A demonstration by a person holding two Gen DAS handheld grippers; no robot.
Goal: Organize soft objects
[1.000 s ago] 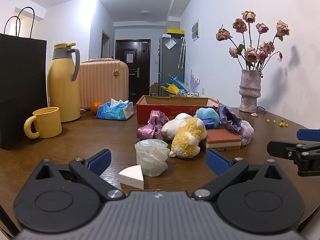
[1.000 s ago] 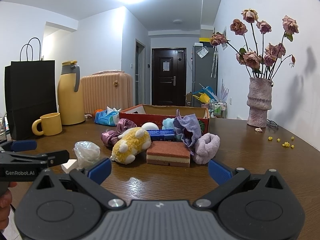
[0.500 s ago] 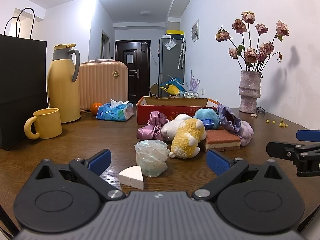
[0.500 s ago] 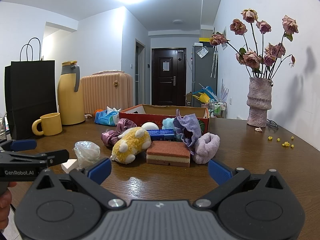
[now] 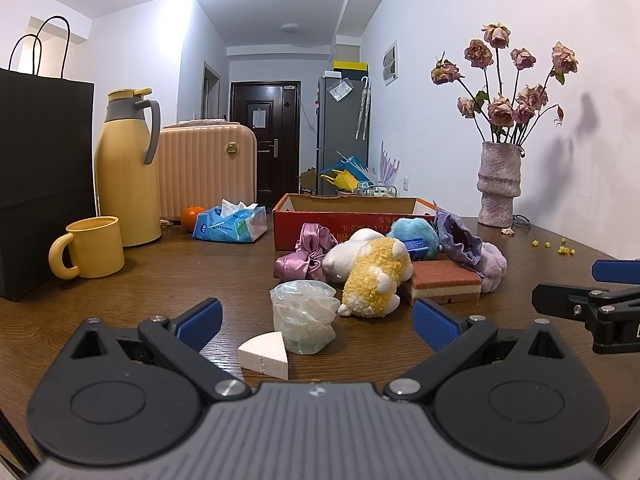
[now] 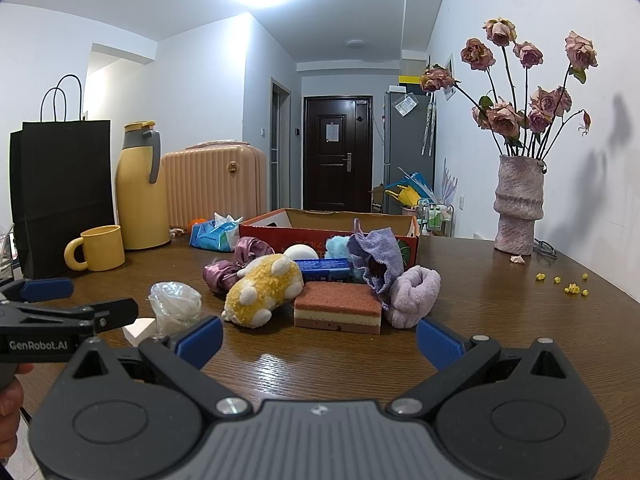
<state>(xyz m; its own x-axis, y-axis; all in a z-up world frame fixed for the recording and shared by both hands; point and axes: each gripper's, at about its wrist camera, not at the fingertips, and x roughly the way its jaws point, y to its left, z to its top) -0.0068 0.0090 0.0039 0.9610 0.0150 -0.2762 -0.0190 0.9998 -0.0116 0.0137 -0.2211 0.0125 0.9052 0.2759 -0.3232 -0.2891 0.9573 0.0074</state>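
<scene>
Both my grippers hover low over the table (image 6: 500,312) with fingers spread wide and holding nothing. Between my left gripper (image 5: 316,322)'s fingers lie a white foam wedge (image 5: 265,355) and, just beyond it, a crumpled clear bag (image 5: 305,316). Ahead of my right gripper (image 6: 318,338)'s fingers sits the sponge (image 6: 338,307), touching the yellow plush (image 6: 262,288) and lilac cloth (image 6: 412,294), before the red box (image 6: 332,224).
</scene>
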